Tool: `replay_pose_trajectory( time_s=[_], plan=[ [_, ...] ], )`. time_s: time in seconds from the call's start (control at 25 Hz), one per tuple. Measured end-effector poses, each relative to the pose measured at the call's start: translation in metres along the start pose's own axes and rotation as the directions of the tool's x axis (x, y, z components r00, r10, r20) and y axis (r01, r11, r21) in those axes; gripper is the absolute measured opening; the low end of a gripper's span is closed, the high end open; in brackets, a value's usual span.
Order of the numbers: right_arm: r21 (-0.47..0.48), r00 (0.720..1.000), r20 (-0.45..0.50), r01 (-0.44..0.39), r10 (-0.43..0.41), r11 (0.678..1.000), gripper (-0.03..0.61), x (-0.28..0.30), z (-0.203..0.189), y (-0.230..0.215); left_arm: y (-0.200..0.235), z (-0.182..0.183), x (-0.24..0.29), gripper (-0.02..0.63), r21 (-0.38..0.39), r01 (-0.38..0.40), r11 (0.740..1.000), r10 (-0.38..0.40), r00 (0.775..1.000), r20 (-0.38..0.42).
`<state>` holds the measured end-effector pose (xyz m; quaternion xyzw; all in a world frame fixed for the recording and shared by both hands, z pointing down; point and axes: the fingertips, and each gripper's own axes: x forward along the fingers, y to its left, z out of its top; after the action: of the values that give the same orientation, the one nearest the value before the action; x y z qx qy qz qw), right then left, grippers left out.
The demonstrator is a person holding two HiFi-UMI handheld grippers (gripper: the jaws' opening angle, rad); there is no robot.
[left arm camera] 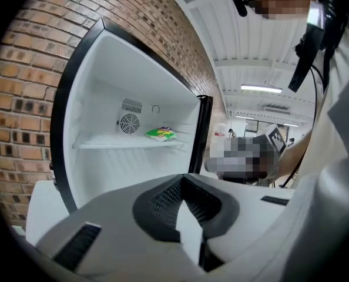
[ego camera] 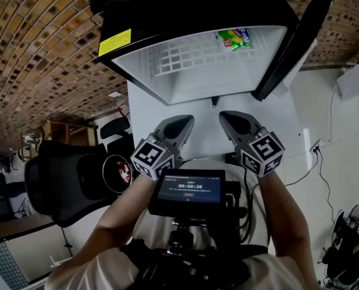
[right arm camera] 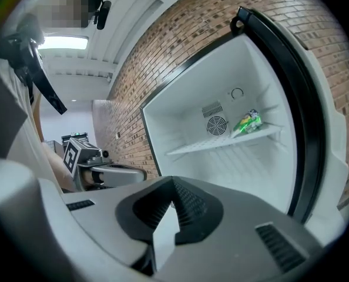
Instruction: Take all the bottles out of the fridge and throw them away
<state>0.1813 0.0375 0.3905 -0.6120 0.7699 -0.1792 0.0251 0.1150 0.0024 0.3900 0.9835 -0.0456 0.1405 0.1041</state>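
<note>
Room: brick wall (ego camera: 40, 47) behind the fridge, office chair (ego camera: 64, 186) at 8 o'clock, strip lights (left arm camera: 259, 88) over a long workroom beyond
Surface: fridge (ego camera: 210, 83) at 12 o'clock stands on a white top (ego camera: 149, 110), with its door (ego camera: 300, 41) swung wide at 1 o'clock
Shelf: wire shelf (ego camera: 185, 59) is bare except for a green packet (ego camera: 235, 38) at its 1 o'clock end
Bottles: none showing in any view, so the fridge looks cleared of them and the task seems done or nearly so
Handling: no bottle visible to judge; the packet looks light, soft and crinkly, best pinched at an edge if it had to go
Left gripper (ego camera: 187, 121): jaws clenched together on nothing, short of the fridge mouth at 11 o'clock
Right gripper (ego camera: 225, 117): jaws likewise closed and empty, at 1 o'clock, near its partner but apart from it
Chest screen (ego camera: 188, 190): lit, at 6 o'clock below both grippers
</note>
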Motion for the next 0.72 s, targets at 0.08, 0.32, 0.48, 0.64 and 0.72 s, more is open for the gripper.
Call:
replay_pose_trajectory(
  time_s=[0.08,0.32,0.48,0.64,0.72],
  plan=[
    [0.004,1.0,0.004,0.008,-0.008,1.0,0.002,-0.004,0.001,-0.006,-0.002,0.0,0.007,0.005,0.006,0.006,1.0,-0.006,1.0,-0.007],
    [0.012,1.0,0.011,0.021,-0.021,1.0,0.002,-0.011,0.001,-0.019,-0.001,-0.004,0.019,0.005,0.047,0.022,0.999,-0.023,1.0,0.018],
    [0.017,1.0,0.012,0.021,-0.022,1.0,0.002,-0.013,0.001,-0.023,-0.004,0.004,0.025,0.005,0.004,0.011,1.0,-0.011,1.0,0.022],
    [0.025,1.0,0.017,0.026,-0.026,0.999,0.002,-0.015,0.0,-0.028,-0.003,0.008,0.03,0.005,-0.009,-0.009,1.0,0.009,1.0,0.006],
    [0.03,0.999,0.021,0.028,-0.028,0.999,0.002,-0.016,0.0,-0.031,-0.002,0.011,0.034,0.005,-0.008,-0.016,1.0,0.016,1.0,0.001]
  ],
)
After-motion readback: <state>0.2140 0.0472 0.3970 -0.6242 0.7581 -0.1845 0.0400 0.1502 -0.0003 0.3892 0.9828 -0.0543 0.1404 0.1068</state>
